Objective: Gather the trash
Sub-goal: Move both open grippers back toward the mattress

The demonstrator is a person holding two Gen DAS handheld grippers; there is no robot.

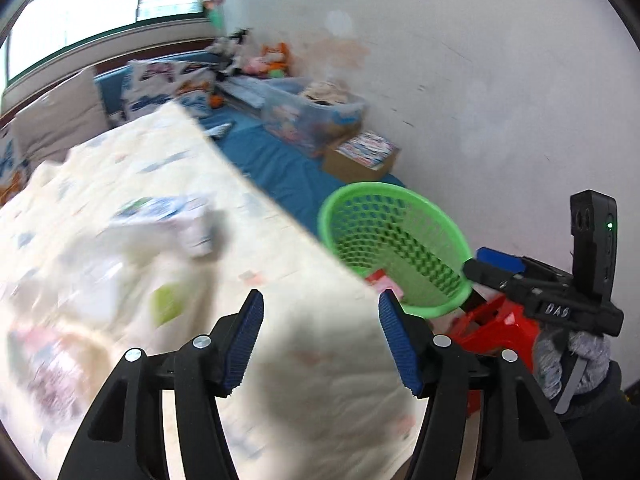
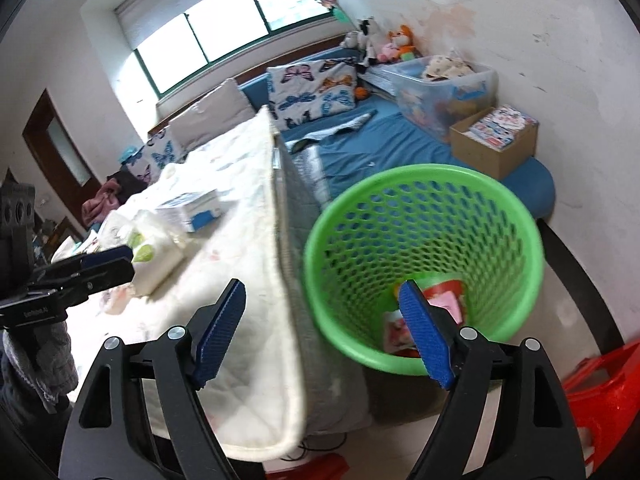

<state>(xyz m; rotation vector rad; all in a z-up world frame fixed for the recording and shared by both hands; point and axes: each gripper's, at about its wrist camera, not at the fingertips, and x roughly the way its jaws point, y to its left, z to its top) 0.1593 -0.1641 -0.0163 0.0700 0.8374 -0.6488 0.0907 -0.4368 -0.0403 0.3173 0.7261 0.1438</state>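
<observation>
My left gripper is open with nothing between its blue pads, above a cream quilt. Blurred on the quilt lie a blue-and-white box and a white packet with a green patch. My right gripper is open and holds nothing. It hangs over the quilt's edge and the rim of a green mesh basket. Pink and red wrappers lie in the basket's bottom. The right wrist view shows the box, the packet and the left gripper beside them.
A red plastic stool stands beside the basket. Beyond it lies a blue bed sheet with a cardboard box, a clear storage bin, butterfly pillows and plush toys along the white wall. A window is behind.
</observation>
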